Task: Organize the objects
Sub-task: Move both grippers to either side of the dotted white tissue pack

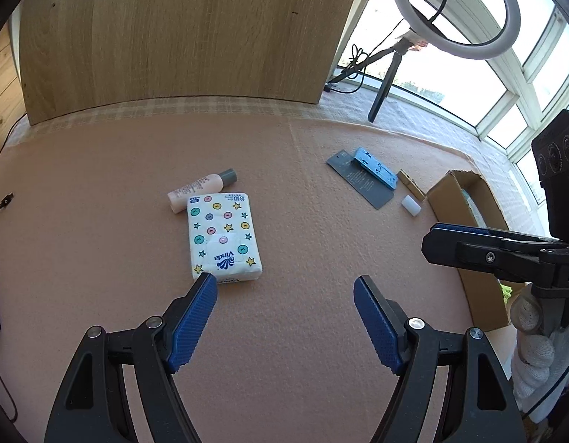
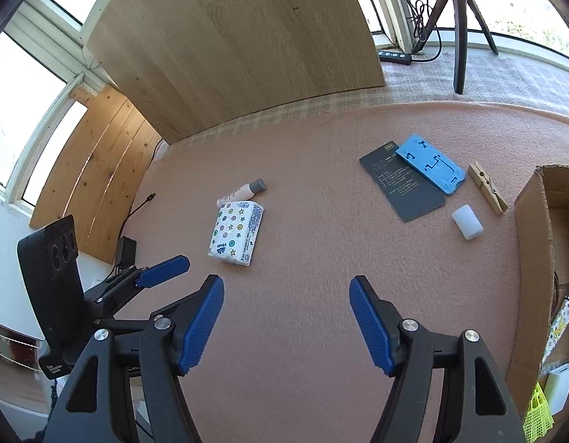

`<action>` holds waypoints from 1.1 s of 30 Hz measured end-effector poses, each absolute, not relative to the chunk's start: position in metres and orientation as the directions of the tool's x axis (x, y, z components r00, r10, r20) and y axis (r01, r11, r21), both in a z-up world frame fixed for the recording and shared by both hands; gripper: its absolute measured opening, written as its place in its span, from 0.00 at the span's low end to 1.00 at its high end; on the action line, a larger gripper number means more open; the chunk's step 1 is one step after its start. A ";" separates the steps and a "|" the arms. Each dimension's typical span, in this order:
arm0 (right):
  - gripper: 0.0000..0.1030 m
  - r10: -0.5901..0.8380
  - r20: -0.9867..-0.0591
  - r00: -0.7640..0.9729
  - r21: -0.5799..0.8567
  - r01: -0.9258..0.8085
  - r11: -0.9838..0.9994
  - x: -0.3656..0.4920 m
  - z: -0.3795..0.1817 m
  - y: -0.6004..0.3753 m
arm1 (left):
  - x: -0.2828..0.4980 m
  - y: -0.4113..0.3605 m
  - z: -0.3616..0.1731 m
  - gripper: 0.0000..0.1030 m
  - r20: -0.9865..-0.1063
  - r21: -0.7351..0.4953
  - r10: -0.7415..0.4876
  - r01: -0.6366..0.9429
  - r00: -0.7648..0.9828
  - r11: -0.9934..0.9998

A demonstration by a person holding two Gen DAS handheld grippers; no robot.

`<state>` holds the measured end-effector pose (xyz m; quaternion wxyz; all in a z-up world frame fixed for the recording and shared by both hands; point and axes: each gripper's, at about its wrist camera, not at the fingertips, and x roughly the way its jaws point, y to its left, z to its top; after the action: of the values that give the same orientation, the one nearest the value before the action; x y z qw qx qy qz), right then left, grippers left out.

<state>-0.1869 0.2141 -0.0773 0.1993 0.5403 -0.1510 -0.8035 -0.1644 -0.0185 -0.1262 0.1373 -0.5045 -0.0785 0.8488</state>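
the left gripper's finger [image 1: 196,317] covers the near corner of the tissue pack [image 1: 223,236], and the pack hides the base of the small bottle [image 1: 201,189] beyond it. right of that tool, the cardboard box [image 1: 465,199] is partly blocked by the right gripper [image 1: 469,243] crossing in front, and its inside cannot be read there. in the right wrist view the box [image 2: 532,221] is cut off by the picture's edge; the things in it show only as slivers: something patterned, something white, a yellow-green mesh piece [image 2: 537,411]. print on the dark card [image 2: 402,184] is too small to read. the ring light [image 1: 454,11] runs past the top edge.
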 end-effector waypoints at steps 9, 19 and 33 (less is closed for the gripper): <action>0.65 -0.481 -0.837 -0.262 0.434 0.219 -0.874 -0.223 -0.103 0.150 | -0.187 -0.047 -0.149 0.77 -0.849 -0.283 0.308 -0.123 -0.428 -0.951; 0.65 -0.504 -0.847 -0.172 0.468 0.211 -0.858 -0.252 -0.134 0.126 | -0.204 -0.046 -0.170 0.76 -0.861 -0.285 0.324 -0.155 -0.392 -0.946; 0.36 -0.523 -0.848 -0.084 0.496 0.216 -0.841 -0.261 -0.158 0.101 | -0.215 -0.044 -0.182 0.57 -0.858 -0.322 0.358 -0.157 -0.368 -0.934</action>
<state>-0.2612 0.1010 -0.1577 0.2543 0.6271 -0.1222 -0.7260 -0.2153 -0.0440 -0.1821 0.1565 -0.5399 -0.0930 0.8218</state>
